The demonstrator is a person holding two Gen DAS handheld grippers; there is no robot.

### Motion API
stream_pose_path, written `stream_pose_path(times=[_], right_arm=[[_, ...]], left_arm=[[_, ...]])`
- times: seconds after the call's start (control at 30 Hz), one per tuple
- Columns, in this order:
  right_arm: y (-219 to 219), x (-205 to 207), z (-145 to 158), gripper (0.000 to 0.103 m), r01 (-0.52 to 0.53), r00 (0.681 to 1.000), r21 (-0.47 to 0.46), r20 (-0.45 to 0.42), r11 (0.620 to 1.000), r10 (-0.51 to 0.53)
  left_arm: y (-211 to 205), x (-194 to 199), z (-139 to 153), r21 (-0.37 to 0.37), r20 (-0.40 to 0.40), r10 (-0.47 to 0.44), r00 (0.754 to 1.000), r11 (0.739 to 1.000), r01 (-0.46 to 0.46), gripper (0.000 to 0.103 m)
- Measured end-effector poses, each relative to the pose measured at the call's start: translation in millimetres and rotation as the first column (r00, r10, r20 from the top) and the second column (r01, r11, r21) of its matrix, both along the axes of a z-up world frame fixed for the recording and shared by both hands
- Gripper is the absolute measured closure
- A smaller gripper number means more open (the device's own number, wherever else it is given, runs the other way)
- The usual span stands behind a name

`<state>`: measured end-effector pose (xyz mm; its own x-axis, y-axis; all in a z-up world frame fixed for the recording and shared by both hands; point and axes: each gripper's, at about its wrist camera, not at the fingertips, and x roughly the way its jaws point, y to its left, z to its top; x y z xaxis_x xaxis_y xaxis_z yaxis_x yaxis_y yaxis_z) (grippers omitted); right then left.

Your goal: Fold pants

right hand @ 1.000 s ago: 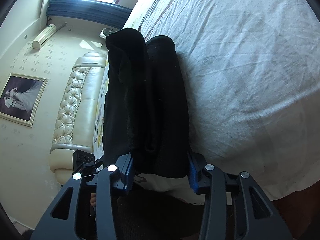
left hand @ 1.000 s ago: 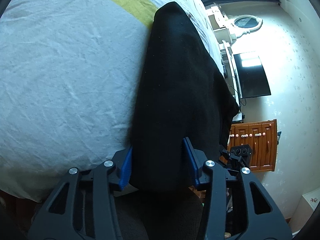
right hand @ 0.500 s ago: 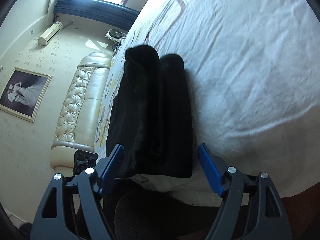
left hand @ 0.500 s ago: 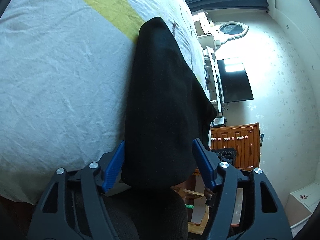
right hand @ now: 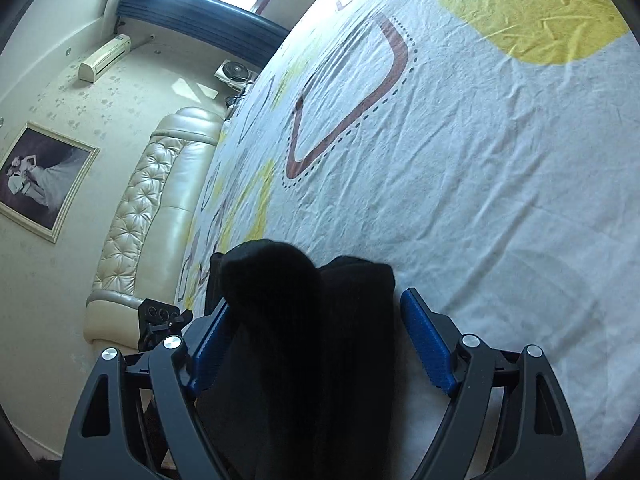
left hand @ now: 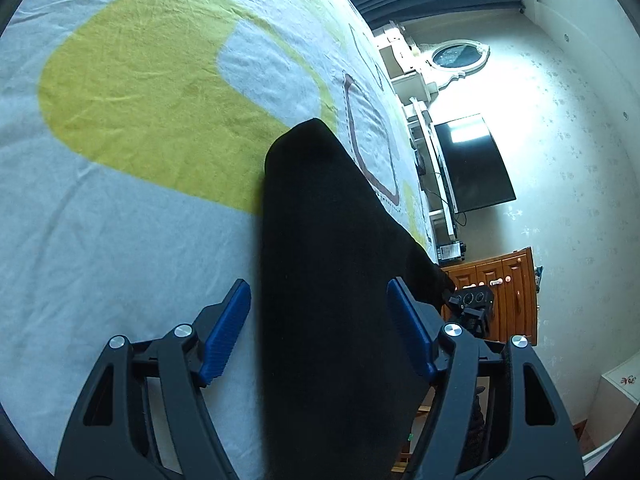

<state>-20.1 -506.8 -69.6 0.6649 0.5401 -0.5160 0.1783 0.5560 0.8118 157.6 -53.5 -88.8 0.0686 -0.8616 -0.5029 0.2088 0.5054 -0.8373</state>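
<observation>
The black pants (left hand: 332, 272) lie folded in a thick bundle on the bed sheet (left hand: 120, 200). My left gripper (left hand: 320, 300) is open, its blue pads on either side of the bundle and clear of it. In the right wrist view the pants (right hand: 308, 320) show two rolled folds side by side. My right gripper (right hand: 312, 316) is open too; the left pad is close against the fabric and the right pad stands apart from it. The other gripper shows as a small black block at the far end of the bundle in each view.
The sheet is white with yellow patches (left hand: 140, 92) and brown outlines (right hand: 352, 92). A padded cream headboard (right hand: 140, 216) is left of the bed. A television (left hand: 468, 164), a wooden cabinet (left hand: 504, 292) and a white shelf stand at the foot side.
Both grippers have opened and let go of the pants. Both have pulled back and tilted up, so more of the sheet shows and the bundle looks shorter.
</observation>
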Motion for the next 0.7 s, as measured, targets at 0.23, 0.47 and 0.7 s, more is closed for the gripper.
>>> stream_pose_path(times=[0.23, 0.47, 0.7], right_arm=[[12, 12, -5, 0.019, -0.024, 0.998, 0.02, 0.053, 1.0, 0.023], [17, 15, -11, 0.047, 0.007, 1.0, -0.02, -0.023, 1.0, -0.007], [21, 8, -6, 0.059, 0.043, 0.999, -0.002, 0.001, 0.999, -0.043]], left_arm=[[-27, 16, 1, 0.026, 0.043, -0.032, 0.999, 0.999, 0.031, 0.03], [-35, 23, -5, 0.11, 0.046, -0.027, 0.999, 0.994, 0.022, 0.066], [-42, 14, 9, 0.203, 0.103, 0.001, 0.995, 0.979, -0.022, 0.077]])
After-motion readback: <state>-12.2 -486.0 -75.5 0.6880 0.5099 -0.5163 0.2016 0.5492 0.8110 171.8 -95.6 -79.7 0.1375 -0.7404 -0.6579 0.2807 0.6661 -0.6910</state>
